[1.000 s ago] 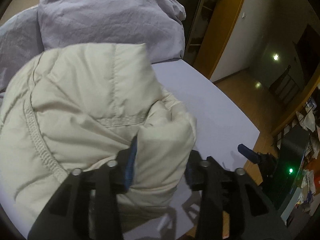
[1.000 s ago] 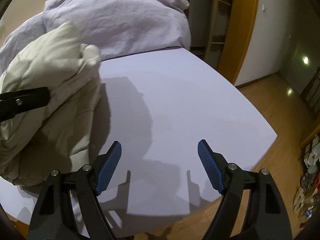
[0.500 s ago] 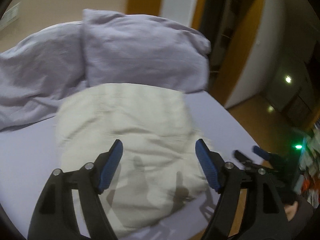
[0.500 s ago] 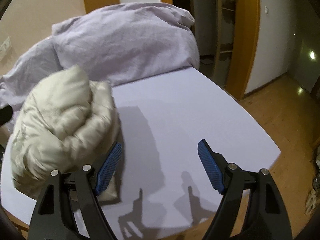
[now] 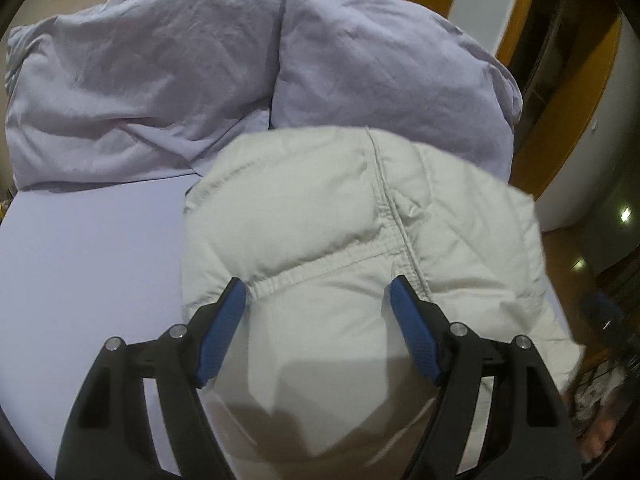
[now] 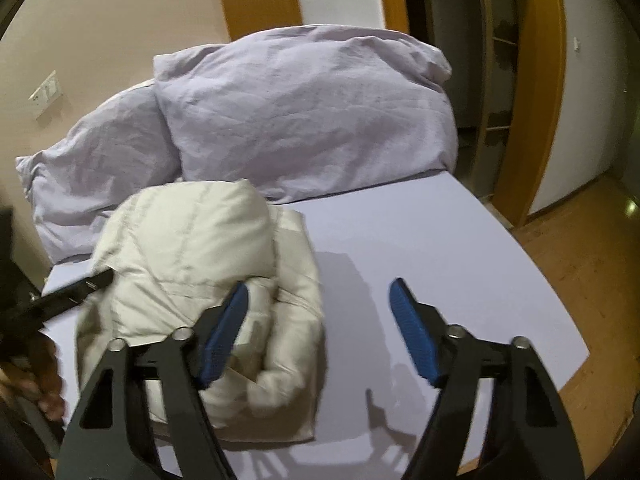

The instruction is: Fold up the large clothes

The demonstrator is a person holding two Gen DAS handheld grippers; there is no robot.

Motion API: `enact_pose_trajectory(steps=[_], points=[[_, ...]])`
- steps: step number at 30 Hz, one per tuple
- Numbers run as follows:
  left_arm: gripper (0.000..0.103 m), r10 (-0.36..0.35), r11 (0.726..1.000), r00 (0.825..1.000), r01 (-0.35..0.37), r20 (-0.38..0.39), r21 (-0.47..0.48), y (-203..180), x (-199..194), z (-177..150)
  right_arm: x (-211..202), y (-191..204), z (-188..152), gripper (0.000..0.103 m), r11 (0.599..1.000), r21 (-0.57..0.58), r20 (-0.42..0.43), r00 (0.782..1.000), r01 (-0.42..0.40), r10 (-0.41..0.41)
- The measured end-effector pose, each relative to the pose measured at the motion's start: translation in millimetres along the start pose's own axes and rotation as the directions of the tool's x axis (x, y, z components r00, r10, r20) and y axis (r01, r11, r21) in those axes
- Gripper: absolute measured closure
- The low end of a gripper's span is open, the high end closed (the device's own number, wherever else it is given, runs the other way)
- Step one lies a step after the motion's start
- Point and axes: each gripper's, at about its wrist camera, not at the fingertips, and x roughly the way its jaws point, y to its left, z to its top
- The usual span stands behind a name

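A cream puffer jacket point(image 5: 340, 220) lies bundled in a fold on the lilac bed sheet point(image 5: 88, 248). My left gripper point(image 5: 318, 300) hovers open just over its near edge, pads apart from the fabric. In the right wrist view the jacket point(image 6: 192, 248) sits to the left. The right gripper point(image 6: 320, 304) is above bare sheet beside it, its jaws closing with nothing between them. A black finger of the left gripper point(image 6: 76, 290) reaches the jacket's left side, with a hand point(image 6: 44, 384) behind it.
Two lilac pillows point(image 5: 380, 60) point(image 5: 140, 80) lie at the head of the bed behind the jacket. The bed's right edge point(image 6: 560, 312) drops to a wooden floor point(image 6: 580, 264). An orange door frame point(image 6: 536, 80) stands at the far right.
The left gripper let go of the jacket, opened and drew back; the jacket dropped into a folded bundle on the sheet. The right gripper rose and its jaws narrowed.
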Motion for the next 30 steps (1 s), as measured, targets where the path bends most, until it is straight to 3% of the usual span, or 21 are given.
enact_pose_trajectory(steps=[2, 8, 21, 25, 30], points=[[0.029, -0.006, 1.000, 1.000, 0.006, 0.004, 0.019, -6, 4, -5, 3, 9, 1, 0.050, 0.999, -0.012, -0.007, 0.999, -0.036, 0.036], [0.029, -0.012, 0.999, 1.000, 0.011, 0.022, 0.037, -12, 15, -11, 20, 39, -11, 0.060, 0.993, -0.082, -0.050, 0.996, -0.081, 0.077], [0.029, -0.051, 0.994, 0.998, 0.048, 0.023, 0.094, -9, 11, -3, 83, 47, -49, 0.062, 0.994, -0.101, -0.151, 0.988, -0.043, 0.027], [0.029, -0.068, 0.996, 0.996, 0.065, 0.049, 0.060, -4, 5, 12, 91, 46, -54, 0.062, 0.994, -0.103, -0.156, 0.988, -0.030, 0.014], [0.029, -0.029, 0.999, 0.997, 0.026, 0.068, 0.041, -1, 13, 32, 97, 45, -58, 0.062, 0.995, -0.103, -0.157, 0.988, -0.020, 0.004]])
